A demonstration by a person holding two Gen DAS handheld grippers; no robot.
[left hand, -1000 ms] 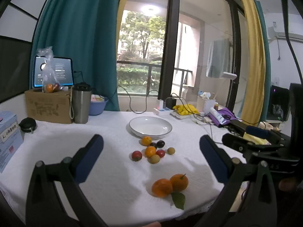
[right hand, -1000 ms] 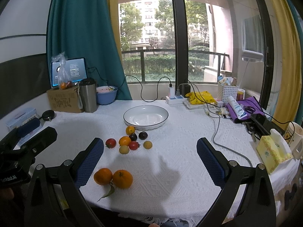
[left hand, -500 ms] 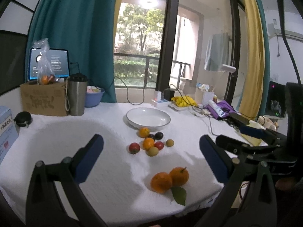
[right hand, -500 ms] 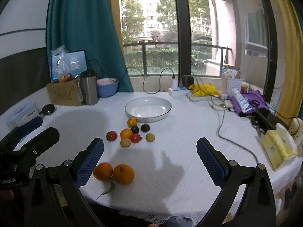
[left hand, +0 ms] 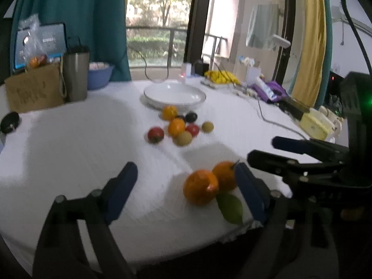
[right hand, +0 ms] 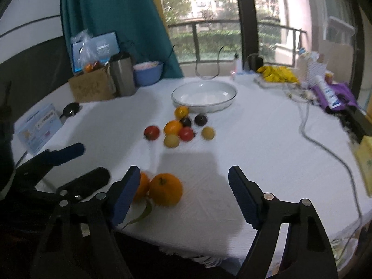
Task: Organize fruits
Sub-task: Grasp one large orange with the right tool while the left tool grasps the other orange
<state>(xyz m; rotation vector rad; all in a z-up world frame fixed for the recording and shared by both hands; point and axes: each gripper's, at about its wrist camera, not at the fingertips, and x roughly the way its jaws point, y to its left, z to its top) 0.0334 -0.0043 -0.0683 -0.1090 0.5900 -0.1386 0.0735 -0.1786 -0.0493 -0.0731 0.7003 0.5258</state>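
So the two big oranges (right hand: 165, 189) are sitting touching each other right by the near edge of the desk (right hand: 267, 153), one with a green leaf (left hand: 229, 207) still on its stem. Probably why both grippers are angled down at that spot first: they're the closest fruit. Further in there's a loose cluster of small fruits (right hand: 179, 127) (red, yellow, a couple of dark ones, some little orange ones), bunched just in front of the empty white bowl (right hand: 204, 95), which I'd guess is where everything's meant to end up.

The left gripper (left hand: 186, 193) has its fingers closing, and the nearer orange sits in the gap between them, though nothing's pressing on it yet. The right gripper (right hand: 183, 193) is closing too, with the other orange between its fingers and its left finger in front of the second one; no contact that I can make out.

Room-wise: plenty of bare cloth between oranges and bowl. The catch is the two grippers crowding each other, and that edge right behind the oranges. A cable (right hand: 325, 144) trails along the right.
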